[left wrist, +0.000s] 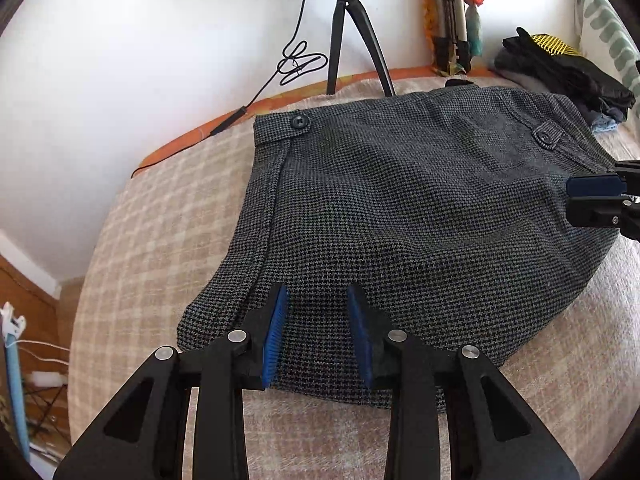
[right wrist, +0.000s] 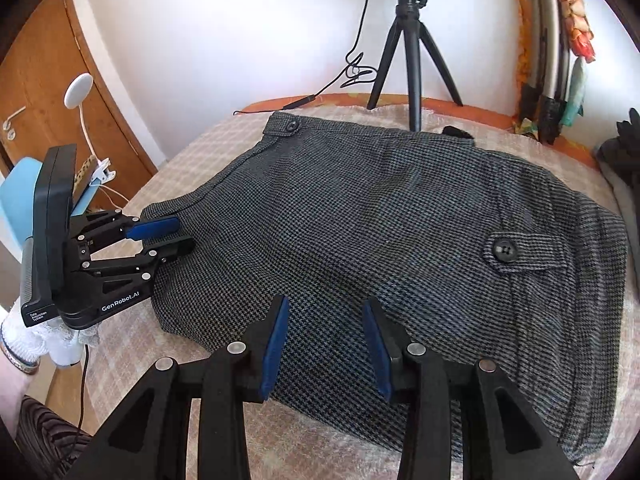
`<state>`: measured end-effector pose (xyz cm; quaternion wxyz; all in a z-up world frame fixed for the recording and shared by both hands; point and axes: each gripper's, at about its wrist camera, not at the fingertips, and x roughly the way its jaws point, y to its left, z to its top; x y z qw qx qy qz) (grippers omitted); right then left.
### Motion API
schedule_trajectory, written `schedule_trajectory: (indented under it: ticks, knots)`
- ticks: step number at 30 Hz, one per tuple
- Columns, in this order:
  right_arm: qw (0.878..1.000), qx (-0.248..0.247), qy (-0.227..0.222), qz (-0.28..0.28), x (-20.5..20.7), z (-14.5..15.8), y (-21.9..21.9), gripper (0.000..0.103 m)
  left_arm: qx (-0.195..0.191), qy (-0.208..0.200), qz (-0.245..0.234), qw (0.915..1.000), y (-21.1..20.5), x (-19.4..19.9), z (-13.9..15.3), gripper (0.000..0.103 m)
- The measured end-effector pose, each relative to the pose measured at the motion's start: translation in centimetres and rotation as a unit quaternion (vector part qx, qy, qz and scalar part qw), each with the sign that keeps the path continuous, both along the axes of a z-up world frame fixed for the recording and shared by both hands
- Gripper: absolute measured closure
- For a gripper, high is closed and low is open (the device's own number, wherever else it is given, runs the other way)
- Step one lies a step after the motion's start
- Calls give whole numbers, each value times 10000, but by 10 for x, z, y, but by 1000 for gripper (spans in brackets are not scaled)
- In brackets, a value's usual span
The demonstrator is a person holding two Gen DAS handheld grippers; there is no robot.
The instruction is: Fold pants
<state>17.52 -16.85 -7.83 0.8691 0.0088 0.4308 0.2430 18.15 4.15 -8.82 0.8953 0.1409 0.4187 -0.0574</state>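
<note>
Grey houndstooth pants (left wrist: 400,208) lie folded in a compact stack on the checked beige bed cover (left wrist: 152,248), waistband with black buttons toward the wall. They also show in the right wrist view (right wrist: 380,232). My left gripper (left wrist: 316,300) is open, its blue pads over the near left edge of the pants. In the right wrist view the left gripper (right wrist: 176,236) sits at the pants' left edge, jaws apart around the fabric edge. My right gripper (right wrist: 324,308) is open over the near edge. It shows in the left wrist view (left wrist: 576,192) at the pants' right edge.
A black tripod (left wrist: 352,28) with a trailing cable (left wrist: 296,64) stands on the bed's far edge by the white wall. A pile of dark clothes (left wrist: 560,68) lies at the far right. A wooden door (right wrist: 52,96) and a blue object (right wrist: 20,200) are at the left.
</note>
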Motion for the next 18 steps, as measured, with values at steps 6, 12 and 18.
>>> schedule_trajectory:
  ticks: [6,12,18]
  knots:
    - [9892,291,52,-1437,-42,10,-87,30,-409,-354,-70,9985,-14,0,36,72]
    - [9676,958,639,-2248,-63,-15,-134,31,-554,-191,-356,9976,-54,9,32,72]
    - [9497,1610,806,-2564,-49,-38,-138,30,-494,-123,-639,9967,-101,21,24,72]
